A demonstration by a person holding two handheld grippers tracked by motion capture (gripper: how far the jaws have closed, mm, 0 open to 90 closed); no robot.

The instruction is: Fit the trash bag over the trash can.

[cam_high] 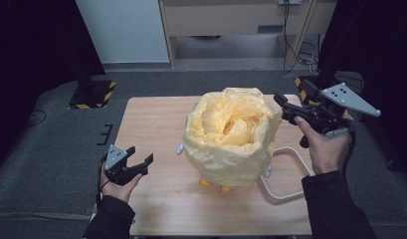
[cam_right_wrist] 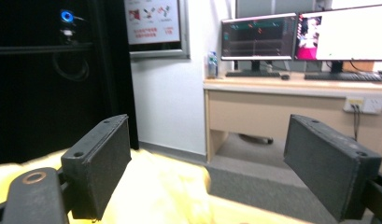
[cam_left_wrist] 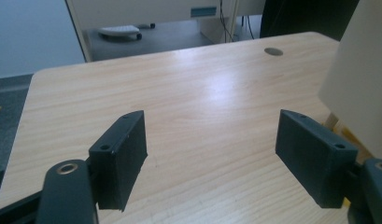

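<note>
Yellow bag point(cam_high: 233, 134) lining the bin, open-mouthed

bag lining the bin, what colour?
Pale yellow. The bag shows best in the high view, draped over the bin's rim.

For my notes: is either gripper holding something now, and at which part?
Nothing is held. The left gripper and the right gripper are both open, apart from the yellow bag.

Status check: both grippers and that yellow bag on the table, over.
Left gripper open, empty, low beside the bin. Right gripper open at yellow bag rim, not gripping. Nothing in the way.
</note>
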